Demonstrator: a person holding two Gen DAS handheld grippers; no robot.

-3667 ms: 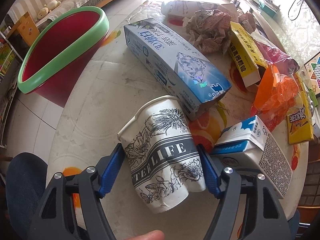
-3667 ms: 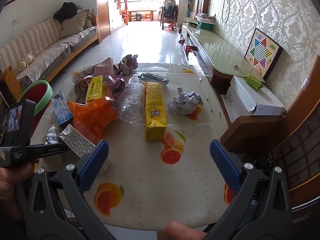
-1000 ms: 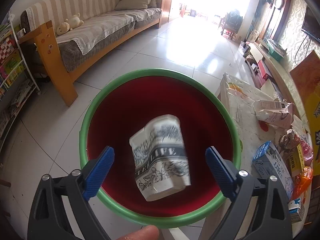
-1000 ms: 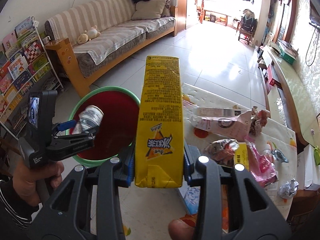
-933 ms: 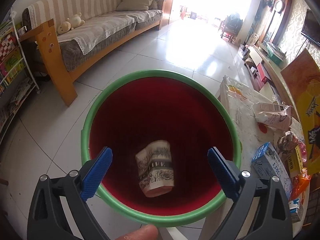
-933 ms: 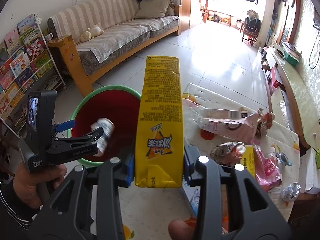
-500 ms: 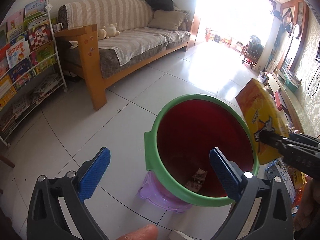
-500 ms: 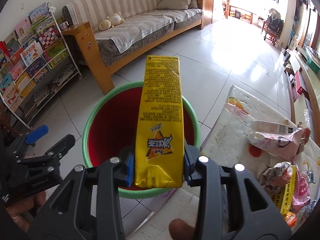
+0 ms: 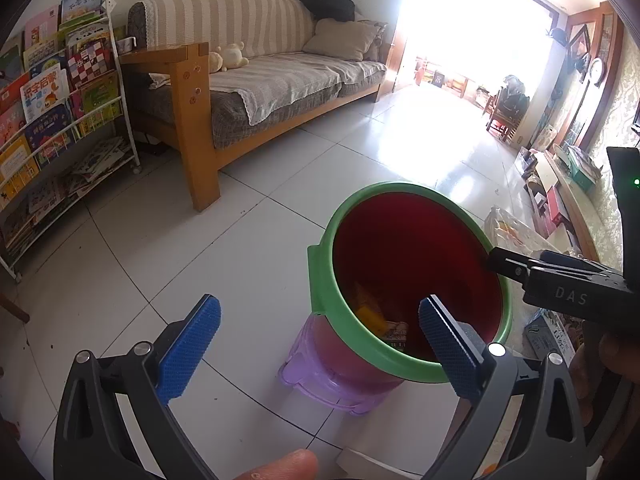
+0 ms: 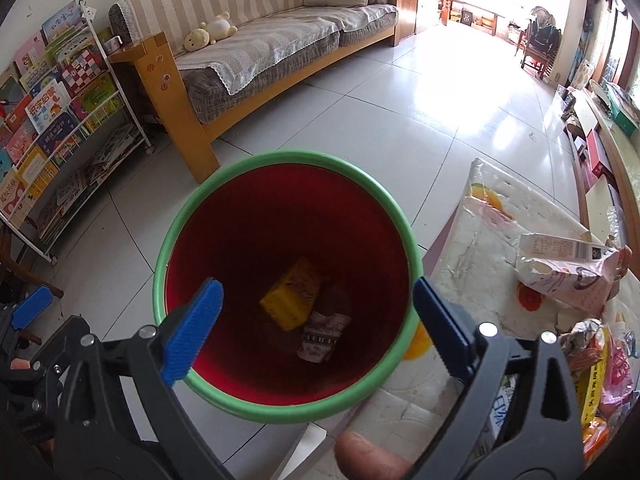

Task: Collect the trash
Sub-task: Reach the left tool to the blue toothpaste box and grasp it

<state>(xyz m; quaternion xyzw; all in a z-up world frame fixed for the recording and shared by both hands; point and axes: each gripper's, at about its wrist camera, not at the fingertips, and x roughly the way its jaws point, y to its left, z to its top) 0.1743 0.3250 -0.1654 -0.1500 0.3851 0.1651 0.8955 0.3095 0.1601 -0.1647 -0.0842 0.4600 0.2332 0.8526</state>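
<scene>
Opening, nothing between the jaws of right gripper (image 10: 316,320); yellow carton (image 10: 292,300) lying below in the bin (image 10: 280,160), beside paper cup (image 10: 324,336).

Red bin (image 10: 280,220), green rim; yellow carton (image 10: 290,300).

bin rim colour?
Green rim, red inside; clearest in the right wrist view.

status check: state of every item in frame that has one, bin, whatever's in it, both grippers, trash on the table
red bin: upright on a purple stool, uncovered.
yellow carton: inside the bin, tilted.
paper cup: in the bin bottom, on its side.
right gripper: over the bin, jaws opening, nothing between them.
left gripper: open, empty.
pink bag: on the table, lying flat, crumpled.
</scene>
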